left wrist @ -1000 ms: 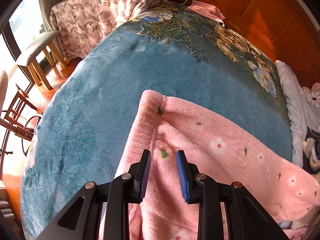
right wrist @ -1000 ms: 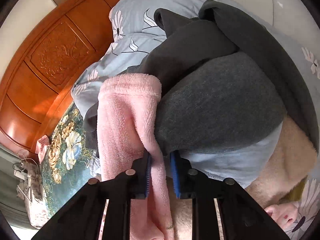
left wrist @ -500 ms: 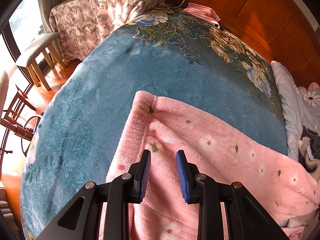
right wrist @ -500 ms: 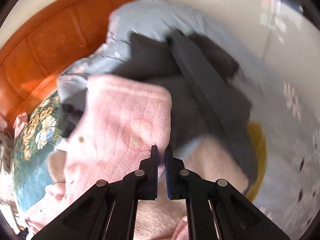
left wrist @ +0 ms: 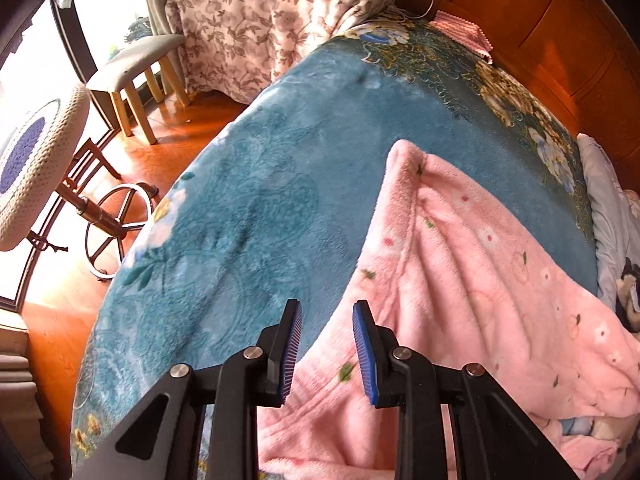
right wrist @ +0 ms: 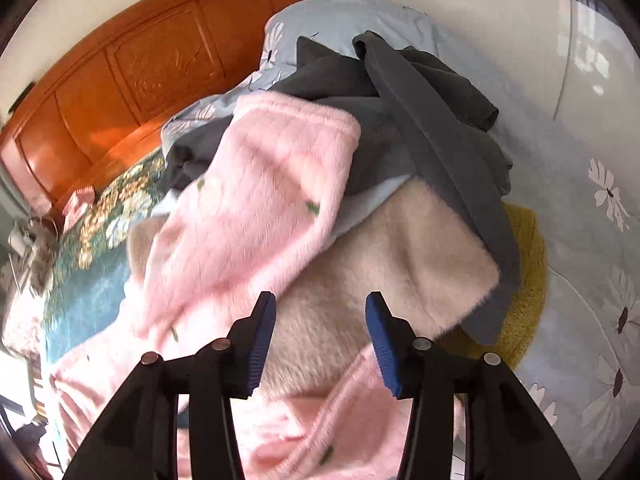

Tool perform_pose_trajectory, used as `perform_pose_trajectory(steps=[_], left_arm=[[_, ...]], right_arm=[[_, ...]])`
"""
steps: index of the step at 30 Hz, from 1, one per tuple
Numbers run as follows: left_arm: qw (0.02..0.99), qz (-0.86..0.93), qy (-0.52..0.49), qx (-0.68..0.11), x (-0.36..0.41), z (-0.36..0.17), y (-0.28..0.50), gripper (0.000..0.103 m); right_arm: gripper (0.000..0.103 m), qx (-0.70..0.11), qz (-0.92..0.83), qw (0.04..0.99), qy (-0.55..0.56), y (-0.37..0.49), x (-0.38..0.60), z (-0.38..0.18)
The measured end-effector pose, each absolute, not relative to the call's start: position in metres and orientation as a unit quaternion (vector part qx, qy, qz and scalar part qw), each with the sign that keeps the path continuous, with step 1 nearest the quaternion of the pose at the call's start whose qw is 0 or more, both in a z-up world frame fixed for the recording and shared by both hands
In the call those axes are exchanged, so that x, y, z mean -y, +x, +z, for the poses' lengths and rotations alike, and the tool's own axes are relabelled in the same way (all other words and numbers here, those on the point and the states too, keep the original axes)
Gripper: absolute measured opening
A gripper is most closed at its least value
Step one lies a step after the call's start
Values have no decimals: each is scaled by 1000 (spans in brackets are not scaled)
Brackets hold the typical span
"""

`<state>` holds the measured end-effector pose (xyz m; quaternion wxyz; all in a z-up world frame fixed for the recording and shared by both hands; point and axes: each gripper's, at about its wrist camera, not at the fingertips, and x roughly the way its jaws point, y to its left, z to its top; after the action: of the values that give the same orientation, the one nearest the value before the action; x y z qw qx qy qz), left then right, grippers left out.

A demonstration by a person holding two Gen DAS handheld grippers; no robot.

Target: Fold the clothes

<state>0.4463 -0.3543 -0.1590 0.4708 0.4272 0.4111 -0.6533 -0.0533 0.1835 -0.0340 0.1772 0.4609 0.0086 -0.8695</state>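
The pink fleece garment lies spread on the bed, on a teal plush blanket. It is thick and fuzzy, printed with small flowers, green leaves and round fruit shapes, and a ribbed band runs along its left edge up to a raised, pinched corner. Soft ridges fan out from that corner across the cloth.

The left claw hangs over the garment's left edge with its 2 blue ribbed pads apart; the edge of the fleece shows in the gap between them, but the pads do not press it.

In the right wrist view another part of the same pink fleece drapes over a heap of clothes: a dark grey garment on top, a cream furry piece below it, and a mustard-yellow knitted item at the heap's right edge. The heap rests on a pale blue quilt with white flowers. The right claw has just been opening; its jaws stand wide over the cream fur and pink fleece with nothing gripped.

An orange carved wooden headboard stands behind the bed. No containers are visible.
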Motion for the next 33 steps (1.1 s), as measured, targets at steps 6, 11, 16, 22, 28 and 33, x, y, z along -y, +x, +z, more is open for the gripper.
perform_pose_trajectory(steps=[6,11,16,22,28,33], left_arm=[[486,-582,459,-464,324,-189,484,31],[486,-540,445,-523,310,-204,503,44],[480,-514,419,-575,299,-213,517,50],[447,-508,369,-637,290,-223,530,50],[411,-513,326,-679,284,-234,534,50],[400,-519,300,-694,281,-236,531,50]], right_arm=[[50,50,-845,153,509,-21,-244,-70],[57,107,-825,138,537,-17,-285,-92],[57,112,-821,149,540,-12,-289,-97],[58,-23,-846,220,485,4,-247,-71],[58,-46,-832,200,516,-41,-265,-95],[58,-2,-802,213,558,-77,-275,-118]])
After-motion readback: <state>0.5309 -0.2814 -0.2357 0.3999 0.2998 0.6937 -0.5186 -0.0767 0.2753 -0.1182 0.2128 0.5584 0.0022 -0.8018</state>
